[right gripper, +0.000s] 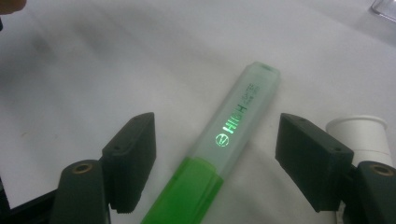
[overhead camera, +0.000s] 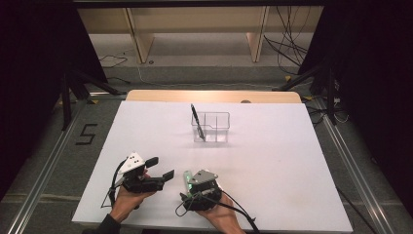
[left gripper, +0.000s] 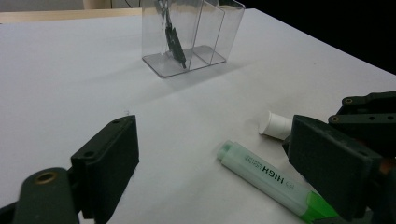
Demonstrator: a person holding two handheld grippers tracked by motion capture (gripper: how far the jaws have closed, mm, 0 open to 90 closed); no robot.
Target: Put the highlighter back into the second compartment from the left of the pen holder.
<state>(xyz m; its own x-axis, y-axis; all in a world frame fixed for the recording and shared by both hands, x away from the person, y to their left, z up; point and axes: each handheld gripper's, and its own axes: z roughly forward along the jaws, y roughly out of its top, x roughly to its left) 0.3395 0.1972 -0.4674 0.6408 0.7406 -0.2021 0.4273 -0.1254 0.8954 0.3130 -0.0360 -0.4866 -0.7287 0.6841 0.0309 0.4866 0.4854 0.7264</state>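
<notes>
Green highlighter (right gripper: pixel 224 154): chunky translucent plastic, frosted cap, lying flat on matte white desk (overhead camera: pixel 272 161). Right tongs (right gripper: pixel 215 163) apart, straddling it untouched; left tongs (left gripper: pixel 224 163) apart.

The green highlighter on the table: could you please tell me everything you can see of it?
The green highlighter is a flat-sided plastic marker with a frosted, translucent cap over one end and a bright green barrel, printed "HIGH" along its side. It lies flat on the white table, capped end pointing away from the person. The right gripper has its open jaws on either side of it without touching. A small white cylinder lies close beside it.
</notes>
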